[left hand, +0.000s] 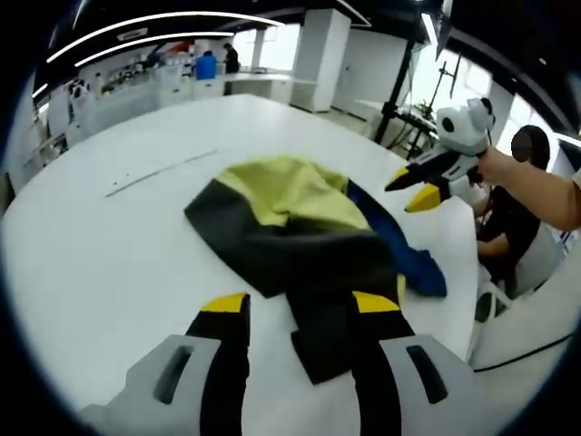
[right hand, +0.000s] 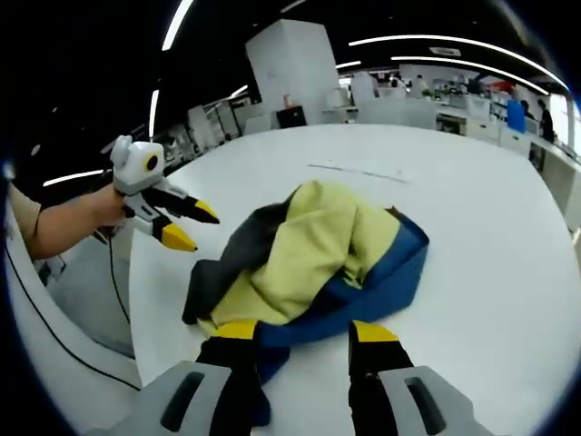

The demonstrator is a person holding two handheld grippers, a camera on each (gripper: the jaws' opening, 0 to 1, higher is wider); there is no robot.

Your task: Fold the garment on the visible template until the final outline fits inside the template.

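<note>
Left gripper [left hand: 300,313]: jaws parted and empty, held low over the near end of the garment [left hand: 309,241], with a dark flap lying between and partly under the tips. Right gripper [right hand: 298,338]: jaws likewise apart, nothing clasped, poised at the blue hem of the garment [right hand: 318,254]; it is also seen from the left gripper view [left hand: 416,189], raised above the table beside the far blue edge. Garment: one crumpled heap of yellow-green, dark grey and blue cloth, lying unfolded near the middle of the white table [left hand: 109,263]. Template: no outline can be made out under the cloth (a thin line is marked on the table [left hand: 159,173] beyond the heap, well apart from it). Relation governing the next move, as judged: the heap stretches from the dark flap at the left gripper toward the blue edge at the right gripper, so each end is nearest its own gripper, and spreading is likely to be started by both ends being taken and drawn apart.
</note>
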